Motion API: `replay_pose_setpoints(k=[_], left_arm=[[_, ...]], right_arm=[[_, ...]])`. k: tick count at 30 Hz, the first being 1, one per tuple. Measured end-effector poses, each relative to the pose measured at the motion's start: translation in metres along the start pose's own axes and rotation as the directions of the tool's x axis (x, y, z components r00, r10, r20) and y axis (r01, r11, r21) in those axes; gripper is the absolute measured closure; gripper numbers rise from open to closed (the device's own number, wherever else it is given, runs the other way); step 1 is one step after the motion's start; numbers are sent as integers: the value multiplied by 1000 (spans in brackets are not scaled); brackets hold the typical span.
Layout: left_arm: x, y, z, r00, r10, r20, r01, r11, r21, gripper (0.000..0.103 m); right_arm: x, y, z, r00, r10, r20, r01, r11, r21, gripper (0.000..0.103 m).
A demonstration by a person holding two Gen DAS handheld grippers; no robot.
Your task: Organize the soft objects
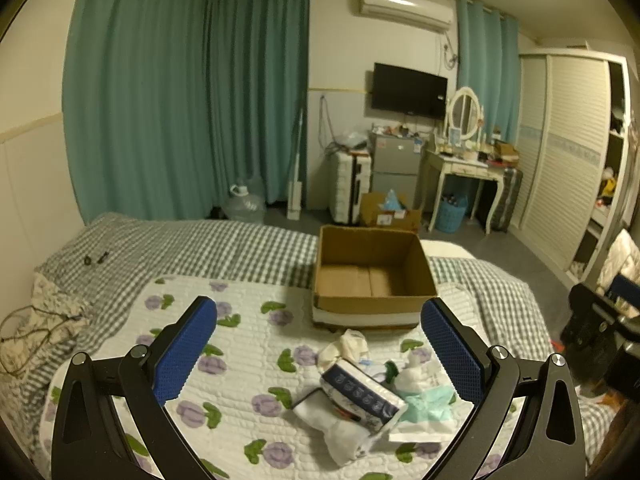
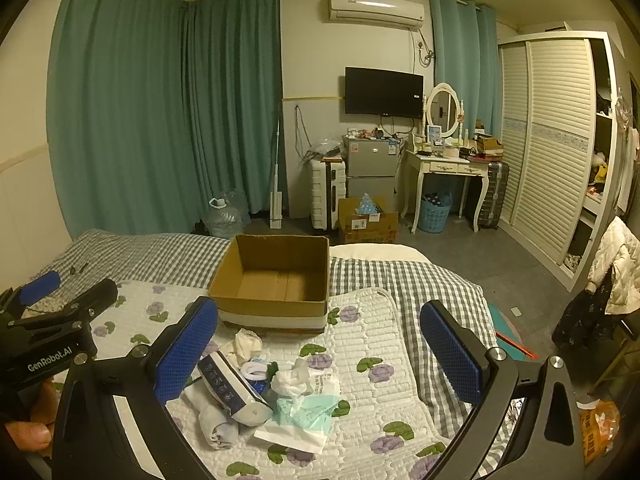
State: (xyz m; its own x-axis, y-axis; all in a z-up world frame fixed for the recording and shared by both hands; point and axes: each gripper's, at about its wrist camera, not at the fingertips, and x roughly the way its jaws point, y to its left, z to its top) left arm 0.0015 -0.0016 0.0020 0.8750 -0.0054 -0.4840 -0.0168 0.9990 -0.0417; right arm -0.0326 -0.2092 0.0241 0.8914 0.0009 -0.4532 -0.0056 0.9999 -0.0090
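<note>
A pile of soft things lies on the flowered quilt: a blue-and-white tissue pack (image 1: 362,394) (image 2: 232,390), white socks or cloths (image 1: 344,436) (image 2: 218,426), a cream cloth (image 1: 348,344) (image 2: 248,342) and a mint-green packet (image 1: 426,408) (image 2: 308,410). An open, empty cardboard box (image 1: 372,276) (image 2: 276,276) stands just behind the pile. My left gripper (image 1: 318,354) is open above the pile, holding nothing. My right gripper (image 2: 318,354) is open above the pile's right side, holding nothing. The left gripper also shows at the left edge of the right wrist view (image 2: 52,316).
The quilt (image 1: 240,360) lies on a grey checked bed (image 2: 420,276). Cords lie at the bed's left edge (image 1: 28,332). Beyond the bed are a water jug (image 2: 222,216), a suitcase, a small fridge, a second carton (image 2: 366,222), a vanity table and a wardrobe (image 2: 552,140).
</note>
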Motion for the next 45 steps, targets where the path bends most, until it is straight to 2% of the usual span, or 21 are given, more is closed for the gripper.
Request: replay_pose_setpoints(k=[4, 8, 11, 16, 21, 25, 27, 30, 32, 35, 40, 42, 45], left_arm=[[15, 3, -10, 999, 6, -31, -6, 1000, 10, 0], [33, 4, -27, 994, -11, -106, 12, 1000, 11, 0], [51, 1, -49, 981, -18, -191, 23, 999, 25, 0], [79, -13, -89, 948, -5, -317, 28, 997, 69, 0], [101, -27, -125, 918, -5, -396, 44, 995, 89, 0], [124, -27, -147, 889, 3, -458, 36, 996, 76, 0], [132, -20, -153, 885, -15, -466, 35, 999, 33, 0], [145, -15, -162, 866, -25, -500, 31, 1000, 3, 3], [149, -15, -164, 873, -57, -485, 57, 998, -15, 3], [154, -18, -165, 887, -56, -459, 66, 998, 6, 3], [179, -22, -170, 871, -86, -484, 81, 996, -31, 0], [186, -24, -173, 870, -106, -482, 95, 994, -46, 0], [199, -24, -179, 847, -160, -508, 124, 987, -104, 1]], right_arm=[[8, -5, -4, 1000, -11, -11, 11, 1000, -5, 1], [26, -17, -16, 998, -3, -70, 4, 1000, 17, 1], [43, -27, -31, 993, -8, -117, 11, 999, 31, 1], [76, -31, -62, 976, -21, -217, 21, 1000, -3, 1], [109, -31, -92, 947, -4, -322, -2, 1000, -20, 1], [130, -27, -107, 930, -4, -369, -8, 999, -32, 1], [140, -22, -113, 921, 11, -390, -24, 999, -27, 1], [159, -16, -126, 900, 10, -436, -27, 999, -33, 1], [172, -13, -135, 882, 14, -471, -29, 999, -25, 1], [192, -9, -150, 859, 12, -513, -28, 999, -24, 1], [218, -4, -164, 835, 7, -550, -29, 999, -30, 1], [228, -7, -170, 821, -16, -570, 1, 1000, -27, 1], [238, -17, -176, 804, -5, -594, 24, 999, 23, 1]])
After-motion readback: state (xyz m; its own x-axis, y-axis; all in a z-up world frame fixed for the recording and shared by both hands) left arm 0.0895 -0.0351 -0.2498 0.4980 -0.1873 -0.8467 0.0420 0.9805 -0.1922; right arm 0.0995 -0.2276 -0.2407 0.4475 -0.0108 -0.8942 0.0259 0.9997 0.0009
